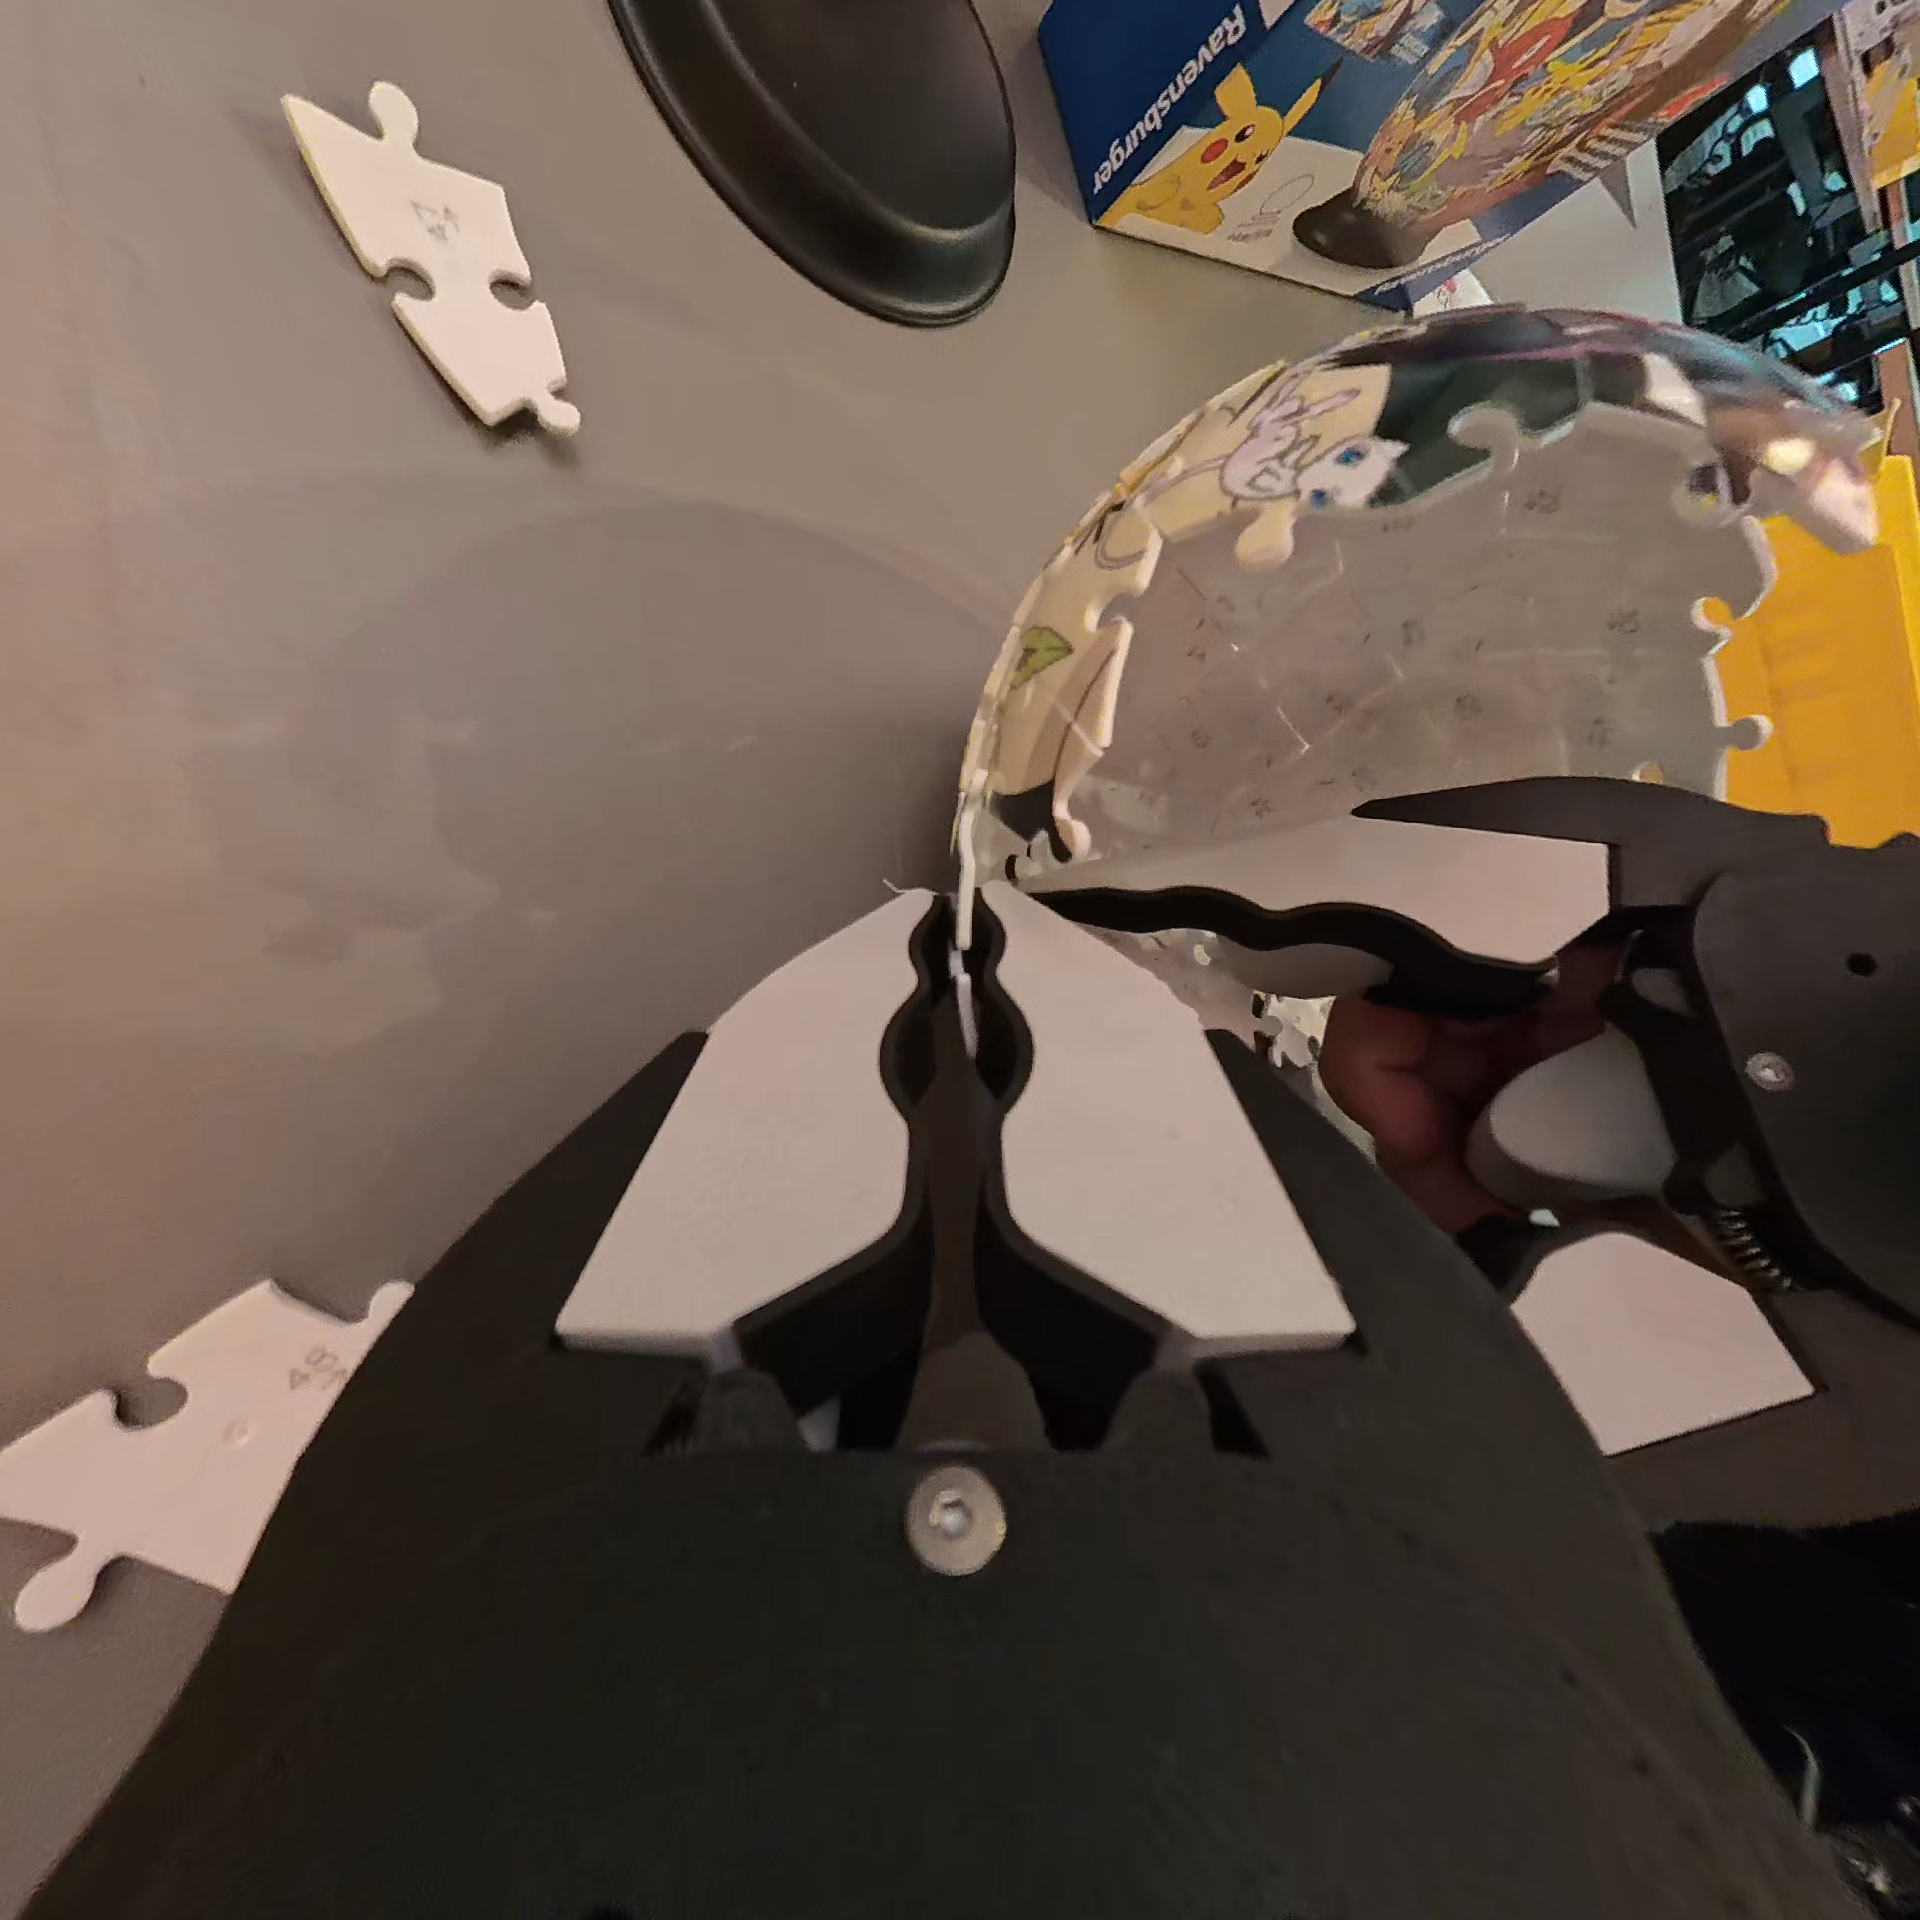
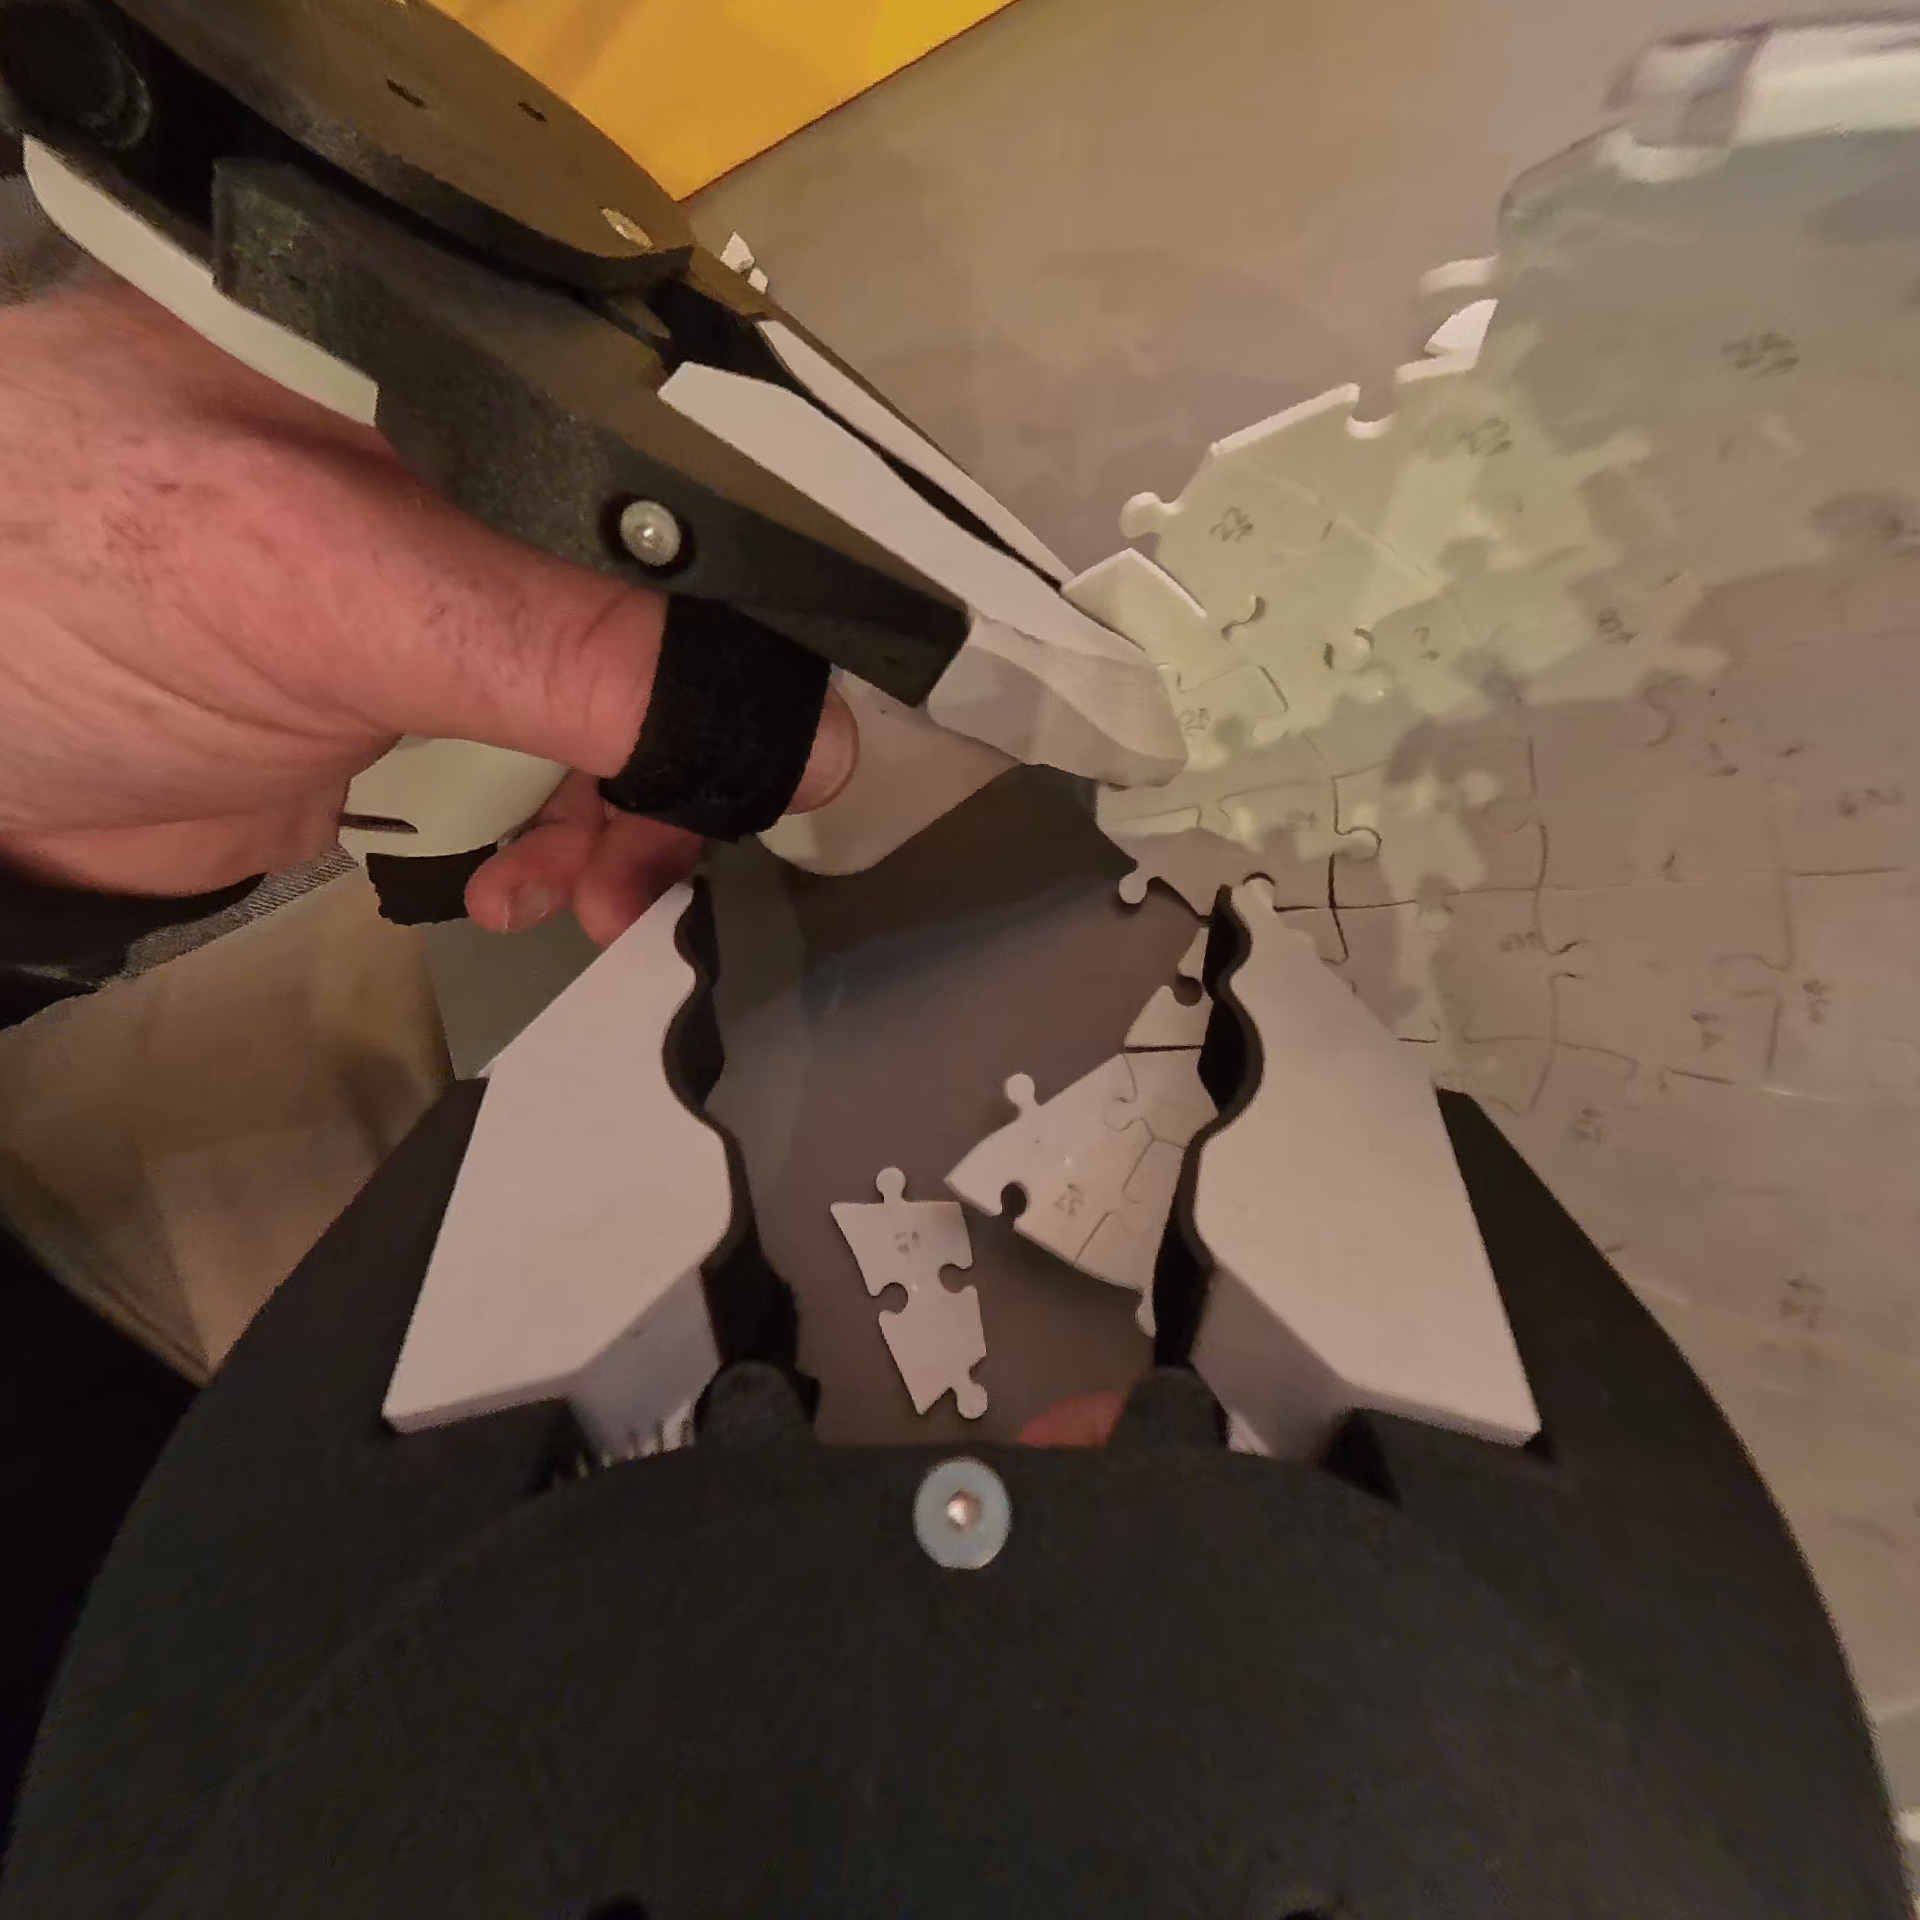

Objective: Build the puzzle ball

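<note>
White plastic is what I am pinching: my left gripper (image 1: 961, 940) is clamping the rim of the half-built curved puzzle-ball shell (image 1: 1351, 665), held above the grey table (image 1: 520, 727). My right gripper (image 2: 961, 1081) is gaping, its right finger touching the shell's edge. Next, I judge, it needs 1 loose white piece (image 2: 920, 1304).

A plain grey counter (image 1: 436, 727) spreads ahead and left of the left jaws, dimly lit with soft shadows. Far beyond them to the right stand dark shelves (image 1: 1787, 187), and something yellow (image 1: 1829, 665) lies nearer.
</note>
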The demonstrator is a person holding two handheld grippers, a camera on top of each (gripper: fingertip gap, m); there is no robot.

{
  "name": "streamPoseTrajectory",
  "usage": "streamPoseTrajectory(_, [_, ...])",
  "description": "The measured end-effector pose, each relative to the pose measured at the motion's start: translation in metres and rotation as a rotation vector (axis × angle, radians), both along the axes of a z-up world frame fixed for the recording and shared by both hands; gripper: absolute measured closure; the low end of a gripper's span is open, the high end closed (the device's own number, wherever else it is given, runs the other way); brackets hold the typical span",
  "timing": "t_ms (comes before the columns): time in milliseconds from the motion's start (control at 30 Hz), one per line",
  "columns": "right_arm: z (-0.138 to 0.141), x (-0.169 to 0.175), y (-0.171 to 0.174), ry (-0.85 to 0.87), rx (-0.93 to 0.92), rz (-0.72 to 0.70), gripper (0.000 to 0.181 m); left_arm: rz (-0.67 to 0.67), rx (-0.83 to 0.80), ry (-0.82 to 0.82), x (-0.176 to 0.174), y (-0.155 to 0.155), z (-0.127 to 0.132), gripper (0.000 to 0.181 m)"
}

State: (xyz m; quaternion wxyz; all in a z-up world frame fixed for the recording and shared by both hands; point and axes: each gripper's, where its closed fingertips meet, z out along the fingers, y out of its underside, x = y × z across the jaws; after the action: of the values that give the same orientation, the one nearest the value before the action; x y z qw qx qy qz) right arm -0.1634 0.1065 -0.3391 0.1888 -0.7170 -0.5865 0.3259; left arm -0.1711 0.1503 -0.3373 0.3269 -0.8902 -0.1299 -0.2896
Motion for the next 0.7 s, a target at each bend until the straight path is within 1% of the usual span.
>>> streamPoseTrajectory(133, [-0.0023,0.0011,-0.0003,-0.013,0.039,0.026,0.087,0.01,-0.021,-0.048,-0.0007,0.0007,-0.0005,0.179])
streamPoseTrajectory(267, [0.0034,0.0058,0.0015,-0.017,0.042,0.032,0.083,0.017,-0.022,-0.047,-0.0011,0.0009,-0.0007,0.179])
streamPoseTrajectory(367, [0.0054,0.0057,0.0011,-0.011,0.047,0.041,0.086,0.019,-0.024,-0.045,-0.0019,0.0011,-0.0007,0.179])
streamPoseTrajectory(467, [-0.001,0.0057,0.0028,-0.027,0.056,0.039,0.086,0.019,-0.03,-0.041,-0.0021,0.0008,-0.0003,0.179])
streamPoseTrajectory(700, [-0.003,0.003,0.0061,-0.009,0.084,0.022,0.088,0.028,-0.041,-0.059,-0.0029,0.0004,-0.0009,0.179])
